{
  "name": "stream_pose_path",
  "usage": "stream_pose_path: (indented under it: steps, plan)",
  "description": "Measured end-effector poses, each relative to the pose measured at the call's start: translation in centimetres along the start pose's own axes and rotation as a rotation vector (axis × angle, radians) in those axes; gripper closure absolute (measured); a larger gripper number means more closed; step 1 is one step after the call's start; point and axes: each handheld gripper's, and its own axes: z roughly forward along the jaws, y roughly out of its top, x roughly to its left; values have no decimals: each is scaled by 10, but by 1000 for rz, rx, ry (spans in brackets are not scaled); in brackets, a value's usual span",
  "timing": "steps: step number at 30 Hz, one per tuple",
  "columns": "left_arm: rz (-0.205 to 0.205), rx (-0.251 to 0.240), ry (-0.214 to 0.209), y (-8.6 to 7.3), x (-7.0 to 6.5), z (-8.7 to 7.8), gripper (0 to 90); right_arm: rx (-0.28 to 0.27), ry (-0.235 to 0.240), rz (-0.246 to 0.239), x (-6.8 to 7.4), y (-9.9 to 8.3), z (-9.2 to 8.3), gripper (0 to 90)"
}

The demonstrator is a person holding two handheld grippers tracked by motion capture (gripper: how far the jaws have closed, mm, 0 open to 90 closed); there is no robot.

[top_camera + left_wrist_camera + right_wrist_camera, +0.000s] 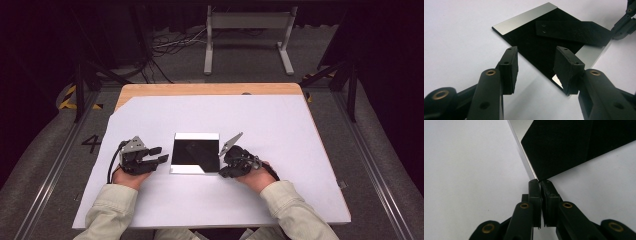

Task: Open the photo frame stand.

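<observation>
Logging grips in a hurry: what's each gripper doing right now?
Left gripper: open, holding nothing, jaws near the mirror plate.
Right gripper: shut at the plate's corner; whether it pinches anything cannot be told.

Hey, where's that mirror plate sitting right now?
In the high view the mirror plate lies flat on the white sheet, near the table's front edge, between the left gripper and the right gripper.

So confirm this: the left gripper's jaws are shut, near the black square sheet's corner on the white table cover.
Not quite: the left gripper has its jaws open, wide apart, with nothing between the pads, as the left gripper view shows. It is indeed near the black square sheet's corner on the white table cover.
</observation>
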Motion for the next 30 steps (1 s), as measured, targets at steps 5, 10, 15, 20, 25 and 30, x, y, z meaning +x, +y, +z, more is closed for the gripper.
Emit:
stream_pose_path:
  steps: [5, 10, 15, 20, 25, 30]
  plan:
    - [-1, 0, 0, 0, 0, 0, 545, -1, -4, -5, 0, 0, 0, 894]
    - [-1, 3, -4, 0, 0, 0, 544, -18, -10, -4, 1, -1, -3, 896]
    - [-4, 5, -2, 0, 0, 0, 545, -35, -20, -13, 3, 1, -9, 897]
    - [5, 7, 0, 0, 0, 1, 557, -63, -28, -24, 5, 3, -17, 897]
    - [6, 9, 1, 0, 0, 1, 562, -103, -34, -30, 6, 7, -24, 898]
    - [9, 8, 2, 0, 0, 1, 563, -137, -32, -31, 6, 9, -29, 899]
